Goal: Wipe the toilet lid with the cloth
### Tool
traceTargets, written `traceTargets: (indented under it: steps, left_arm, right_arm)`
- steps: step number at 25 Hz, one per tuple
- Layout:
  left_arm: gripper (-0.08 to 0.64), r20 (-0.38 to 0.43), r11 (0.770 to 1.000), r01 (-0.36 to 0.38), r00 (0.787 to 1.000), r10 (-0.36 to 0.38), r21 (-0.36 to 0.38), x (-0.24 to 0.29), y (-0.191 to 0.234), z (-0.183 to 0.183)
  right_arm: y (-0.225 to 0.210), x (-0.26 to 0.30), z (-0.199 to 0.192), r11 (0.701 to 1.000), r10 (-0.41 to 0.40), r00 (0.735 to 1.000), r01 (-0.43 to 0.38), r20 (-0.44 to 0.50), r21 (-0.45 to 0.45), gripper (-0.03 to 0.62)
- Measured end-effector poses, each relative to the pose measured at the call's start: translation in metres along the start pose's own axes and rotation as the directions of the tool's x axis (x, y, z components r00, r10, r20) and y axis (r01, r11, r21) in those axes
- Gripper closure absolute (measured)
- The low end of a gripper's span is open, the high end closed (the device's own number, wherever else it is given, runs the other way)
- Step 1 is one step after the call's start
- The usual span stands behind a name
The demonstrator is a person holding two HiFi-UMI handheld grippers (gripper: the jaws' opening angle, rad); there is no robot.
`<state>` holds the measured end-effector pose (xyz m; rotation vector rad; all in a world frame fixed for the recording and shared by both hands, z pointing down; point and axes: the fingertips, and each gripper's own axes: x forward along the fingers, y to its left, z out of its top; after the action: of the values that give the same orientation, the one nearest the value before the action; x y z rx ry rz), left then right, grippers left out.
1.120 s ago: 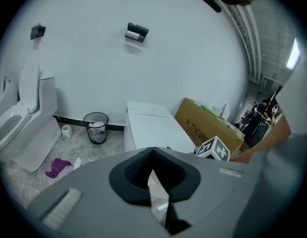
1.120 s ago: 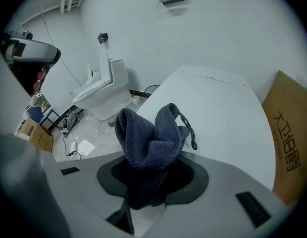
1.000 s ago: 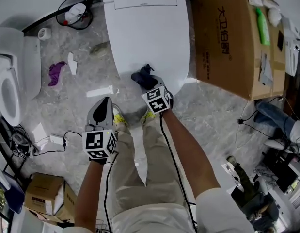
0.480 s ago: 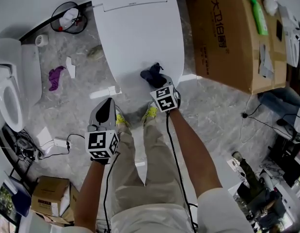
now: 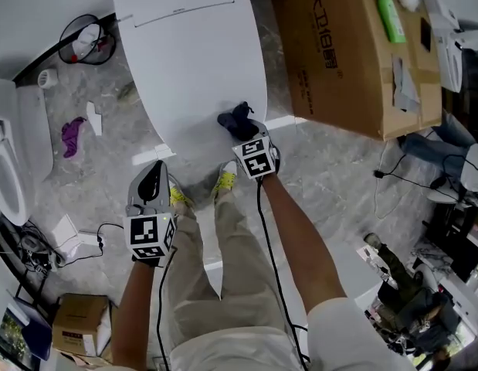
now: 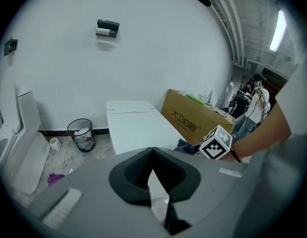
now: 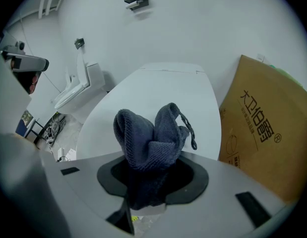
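The fingers of the right gripper (image 7: 149, 190) are closed on the dark blue cloth (image 7: 152, 135). They pinch its lower part, so a bunched wad sticks out past the tips, probably to act as the wiping pad. The left gripper (image 6: 152, 153) has its fingers shut tip to tip with nothing between them. It hangs low on the near left over the floor, seemingly parked out of the way because the wipe needs only one tool.

The closed white toilet lid (image 5: 194, 68) fills the far middle of the head view. A tall cardboard box (image 5: 343, 56) stands close on its right, which leaves the near end as the easy approach. A second toilet (image 5: 8, 172) stands at the far left, with a wire bin (image 5: 83, 39) beyond it.

The cloth sits at the near right end of the lid, just ahead of the right gripper. Whether it is pressing on the surface cannot be told. A purple scrap (image 5: 70, 134) lies on the floor to the left.
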<state>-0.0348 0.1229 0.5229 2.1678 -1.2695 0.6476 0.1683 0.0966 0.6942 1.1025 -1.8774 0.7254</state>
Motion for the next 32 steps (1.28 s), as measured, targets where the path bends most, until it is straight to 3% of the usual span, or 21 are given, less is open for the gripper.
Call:
traceTargets:
  steps: [19,23,26,29,32]
  left_arm:
    - [0.558,0.007,1.000,0.023,1.000,-0.024,0.012,0.003,-0.018,0.001]
    - [0.558,0.026,1.000,0.019,0.999,-0.019,-0.004,0.000,-0.018,0.004]
    - [0.558,0.030,1.000,0.005,1.000,-0.004,-0.026,-0.006,-0.003,0.000]
    - [0.558,0.021,0.998,-0.022,1.000,0.023,-0.054,-0.017,0.018,-0.010]
    - [0.558,0.017,0.996,-0.051,0.999,0.052,-0.068,-0.031,0.037,-0.017]
  right_arm:
    - [-0.056,-0.020,-0.036,0.988,-0.096,0.993,0.103,-0.062,0.113,0.445]
    - [-0.066,-0.030,-0.038,0.966,-0.156,0.983,0.172,-0.096,0.193,0.449]
    - [-0.032,-0.036,-0.006,0.968,-0.101,0.995,0.102,-0.017,0.229,0.452]
    - [0.034,-0.024,0.026,0.990,0.004,0.999,-0.010,0.045,0.142,0.451]
    - [0.097,-0.007,0.045,0.992,0.091,0.994,-0.095,0.054,0.078,0.451]
